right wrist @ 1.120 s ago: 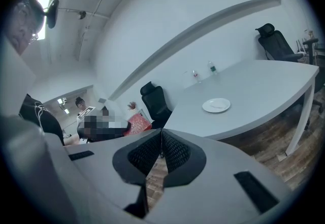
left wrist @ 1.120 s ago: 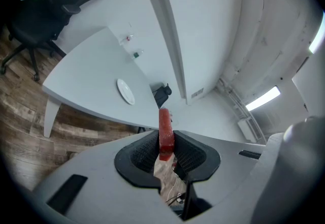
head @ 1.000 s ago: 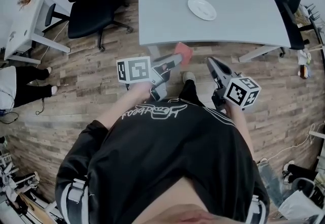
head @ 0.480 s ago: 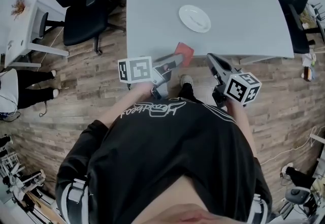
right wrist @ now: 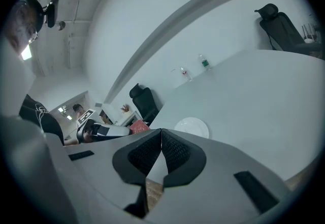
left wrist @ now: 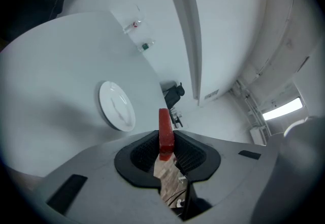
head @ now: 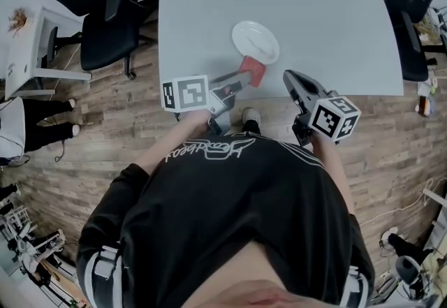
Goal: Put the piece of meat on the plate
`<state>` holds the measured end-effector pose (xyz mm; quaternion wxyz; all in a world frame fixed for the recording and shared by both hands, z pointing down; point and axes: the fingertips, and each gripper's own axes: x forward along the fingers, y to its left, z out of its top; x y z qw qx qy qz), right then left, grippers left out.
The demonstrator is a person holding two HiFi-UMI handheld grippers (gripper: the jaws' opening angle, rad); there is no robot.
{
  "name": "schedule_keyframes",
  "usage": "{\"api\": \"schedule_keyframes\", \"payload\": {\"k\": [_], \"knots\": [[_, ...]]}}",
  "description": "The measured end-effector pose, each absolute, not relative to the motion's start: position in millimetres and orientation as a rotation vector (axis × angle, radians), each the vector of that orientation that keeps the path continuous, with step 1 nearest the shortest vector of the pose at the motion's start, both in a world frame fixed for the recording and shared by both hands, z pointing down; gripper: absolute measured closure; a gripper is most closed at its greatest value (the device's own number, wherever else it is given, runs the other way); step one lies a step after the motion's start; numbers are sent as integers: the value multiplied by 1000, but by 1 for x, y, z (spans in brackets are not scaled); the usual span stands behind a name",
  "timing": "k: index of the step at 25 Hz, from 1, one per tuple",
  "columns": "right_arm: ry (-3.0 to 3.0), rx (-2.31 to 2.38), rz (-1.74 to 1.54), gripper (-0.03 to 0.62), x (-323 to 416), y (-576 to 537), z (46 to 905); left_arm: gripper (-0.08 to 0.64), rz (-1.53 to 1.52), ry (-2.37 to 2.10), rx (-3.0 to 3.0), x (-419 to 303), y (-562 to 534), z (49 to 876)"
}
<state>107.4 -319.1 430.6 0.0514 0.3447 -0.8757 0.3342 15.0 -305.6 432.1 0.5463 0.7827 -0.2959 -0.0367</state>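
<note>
The left gripper (left wrist: 165, 140) has its fingers (left wrist: 142, 151) pinching the near edge of the thin piece of meat (left wrist: 165, 127), which looks light and stiff; the right gripper (right wrist: 161, 140) is clenched empty.

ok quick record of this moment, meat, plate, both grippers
plate: white, empty, on table
left gripper: shut on meat
meat: red slab, edge-on between the jaws, in the air by plate's near rim
right gripper: shut, empty
task: meat not yet on plate
</note>
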Motion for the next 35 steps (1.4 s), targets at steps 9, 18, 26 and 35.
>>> {"api": "schedule_keyframes", "payload": {"k": [9,18,26,35], "knots": [[-2665,975,1040,584,117,-370,438,471,-86,-740,1818,28,-349,444],[-2650,915,1032,584,119,-408,446,471,-88,-779,1774,32,-379,463],[-2641,874,1056,584,110,-421,457,471,-44,-810,1758,28,-391,481],[-2612,883,1088,584,114,-423,470,471,17,-825,1751,26,-398,502]]}}
